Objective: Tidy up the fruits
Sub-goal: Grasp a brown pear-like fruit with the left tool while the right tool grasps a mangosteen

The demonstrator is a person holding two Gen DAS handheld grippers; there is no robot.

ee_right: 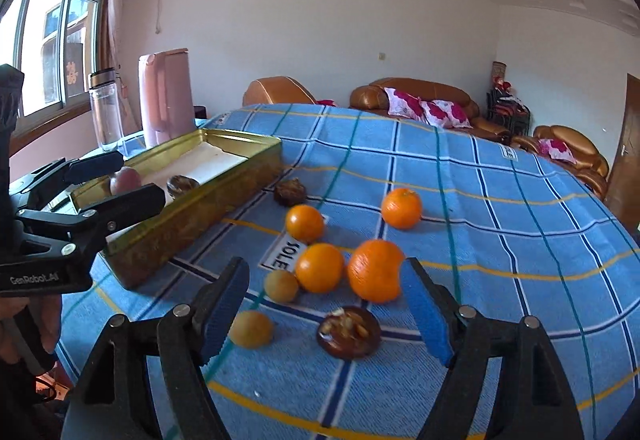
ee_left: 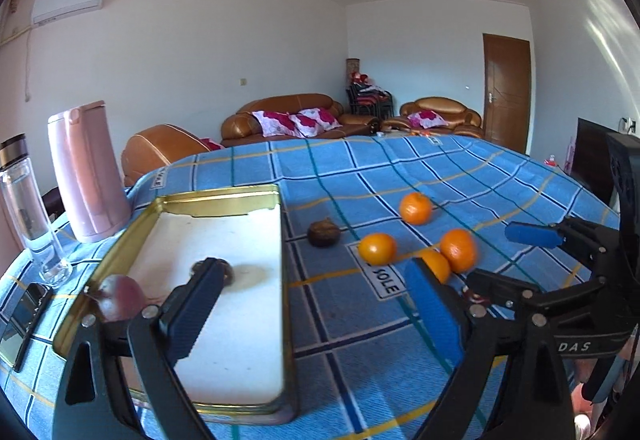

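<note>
- Just ahead of the right gripper, spread wide with nothing in it, sits a loose bunch of fruit on the blue checked tablecloth. The nearest orange is right up against the inner side of its right-hand finger, so my guess is that's the next pick.
- Tucked next to that one toward the left finger is a second orange, with two more oranges further out past the fingertips. Packed this tight, closing on one could nudge its neighbour.
- Between the fingers and a bit closer in: two small yellowish fruits and a brown broken-open piece. Can't tell what the brown thing is.
- The left gripper is also wide open and empty, hovering over the near end of the gold tin tray.
- Under its left finger, inside the tray, there's a reddish fruit and a small dark one, so the tray looks like the collecting spot.
- Beyond the tray's far corner, off to the left gripper's left, stand a pink jug and a clear bottle, out of the way.
- Another dark brown fruit sits on the cloth just beside the tray, not in yet.
</note>
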